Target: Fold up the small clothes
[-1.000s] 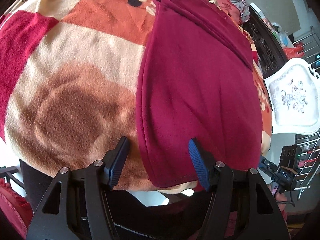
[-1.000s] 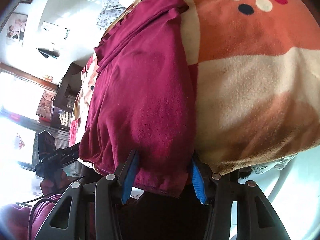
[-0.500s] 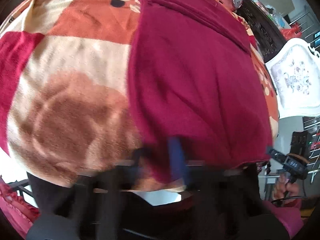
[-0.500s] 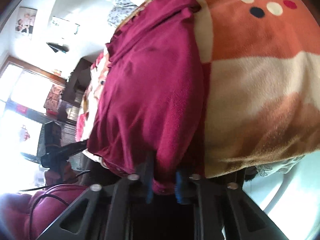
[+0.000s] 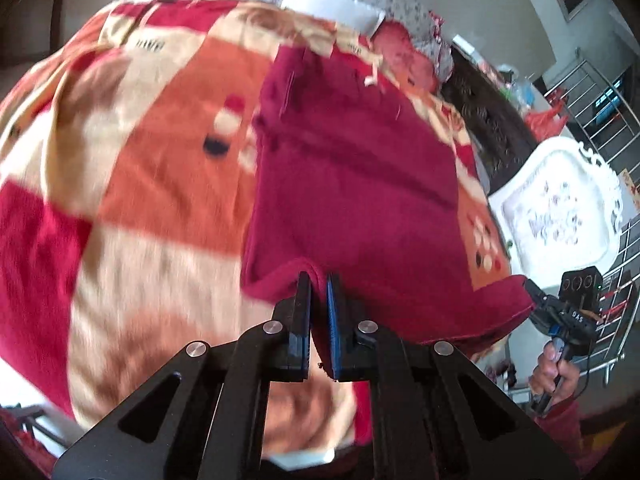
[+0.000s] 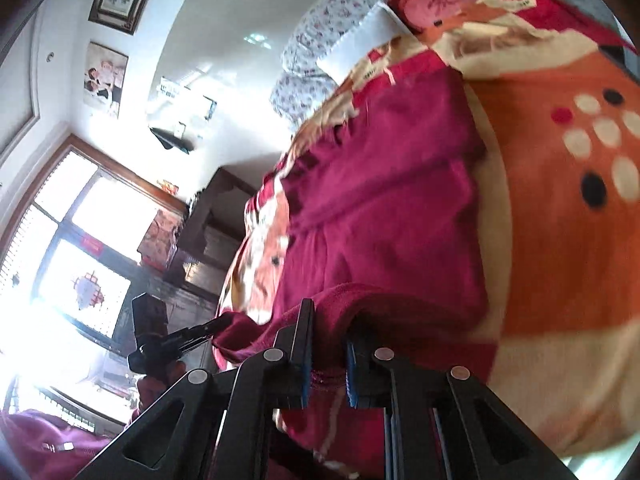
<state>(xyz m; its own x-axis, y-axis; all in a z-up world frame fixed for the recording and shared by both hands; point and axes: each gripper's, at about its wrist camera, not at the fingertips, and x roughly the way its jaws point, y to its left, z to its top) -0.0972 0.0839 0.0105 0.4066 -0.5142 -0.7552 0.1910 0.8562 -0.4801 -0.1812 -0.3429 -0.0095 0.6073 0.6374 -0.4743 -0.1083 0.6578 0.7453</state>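
The left gripper (image 5: 319, 280) angled down toward the bed, its jaws pressed together on the near hem of the garment (image 5: 360, 184), a dark red piece spread on the patterned blanket (image 5: 160, 160). The right gripper (image 6: 328, 316) tilted less steeply, its jaws pinching a thicker bunch of the same hem at the other corner. Between the 2 grips the near edge hung raised off the blanket, while the far part lay flat. In the left view, a hand (image 5: 554, 372) gripped the right gripper's handle beside the bed.
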